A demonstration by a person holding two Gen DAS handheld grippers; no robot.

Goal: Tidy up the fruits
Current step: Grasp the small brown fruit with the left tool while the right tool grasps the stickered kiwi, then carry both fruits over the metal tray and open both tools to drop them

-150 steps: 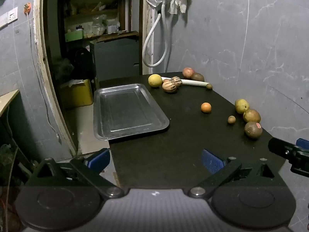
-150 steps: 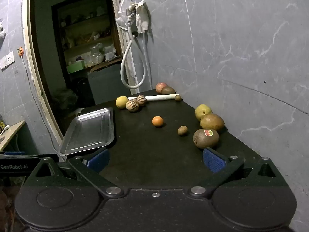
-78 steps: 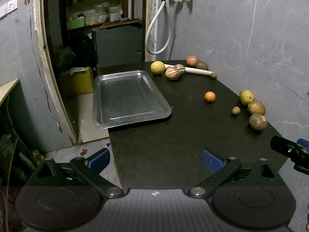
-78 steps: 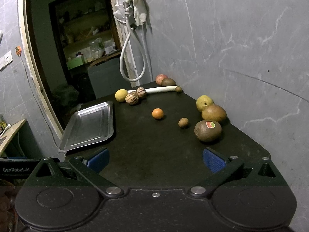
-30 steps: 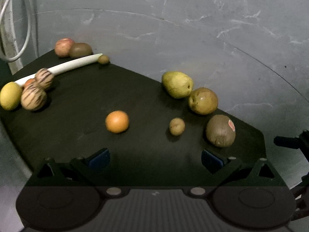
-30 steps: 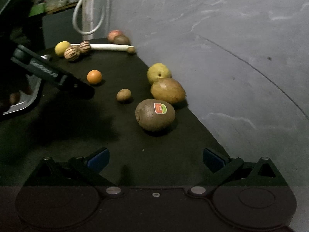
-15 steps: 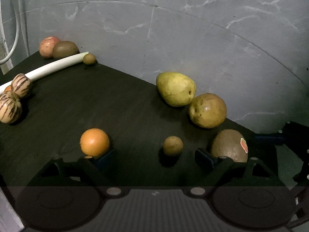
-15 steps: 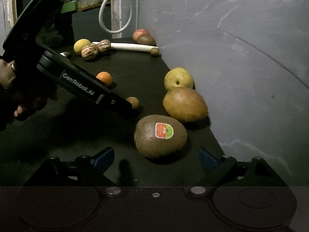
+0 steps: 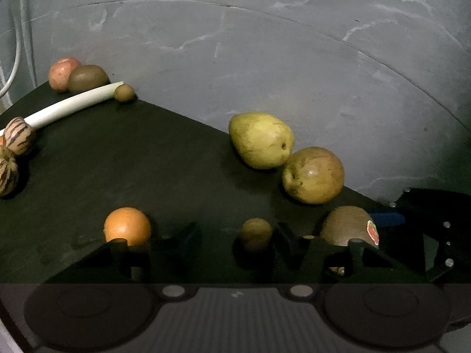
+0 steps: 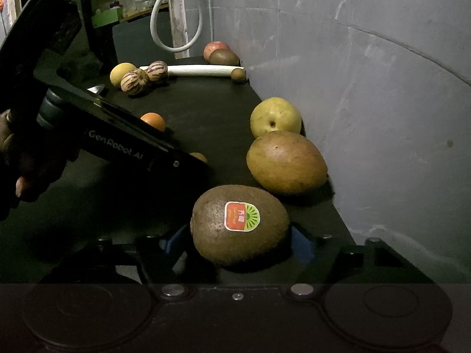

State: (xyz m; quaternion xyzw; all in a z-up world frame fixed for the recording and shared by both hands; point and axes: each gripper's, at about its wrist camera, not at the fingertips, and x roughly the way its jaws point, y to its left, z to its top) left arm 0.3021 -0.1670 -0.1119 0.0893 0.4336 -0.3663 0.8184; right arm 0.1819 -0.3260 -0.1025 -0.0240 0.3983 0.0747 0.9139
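On the black table (image 9: 117,161), a small brown round fruit (image 9: 255,233) lies between the fingers of my left gripper (image 9: 234,232). Its jaws are closing; the fruit sits near the right finger and a gap remains on the left. A brown kiwi with a red and green sticker (image 10: 240,225) fills my right gripper (image 10: 237,241). Those jaws are closing too, and both blue pads (image 10: 173,239) lie against the kiwi's ends. The same kiwi (image 9: 344,225) shows in the left wrist view, at the right.
An orange (image 9: 127,225), a yellow-green pear (image 9: 260,139) and a brownish mango (image 9: 313,175) lie near the grey wall (image 9: 294,58). Further back are two striped fruits (image 10: 134,79), a white leek stalk (image 10: 191,70), a lemon (image 10: 122,73), a red apple (image 10: 215,47) and another kiwi (image 10: 223,56).
Both grippers came forward and down onto the fruit by the wall. Their jaws narrowed, the left around the small brown fruit, the right onto the sticker kiwi.
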